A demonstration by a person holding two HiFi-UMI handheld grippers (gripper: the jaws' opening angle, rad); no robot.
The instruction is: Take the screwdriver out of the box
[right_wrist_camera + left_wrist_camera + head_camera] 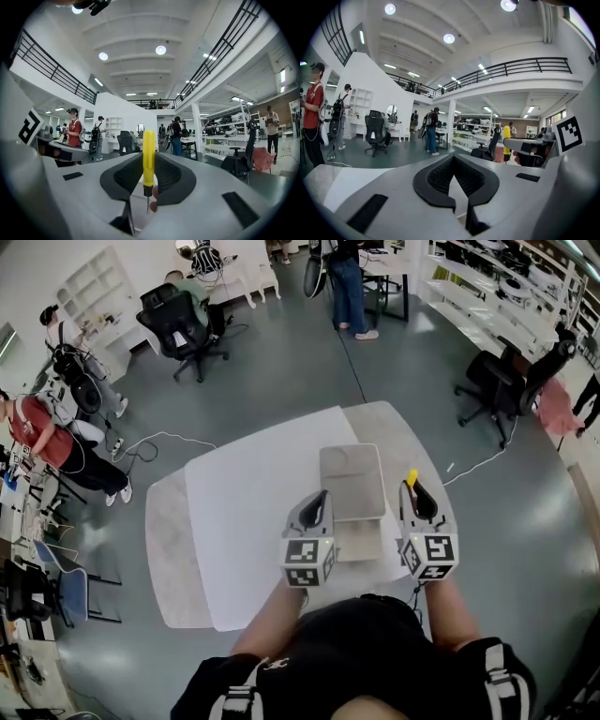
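While upright, screwdriver (pixel 148 145) clamped between right tongs (pixel 149 163).

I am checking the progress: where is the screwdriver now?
The screwdriver is clamped in the right gripper, its yellow handle past the jaw tips, just right of the box in the head view.
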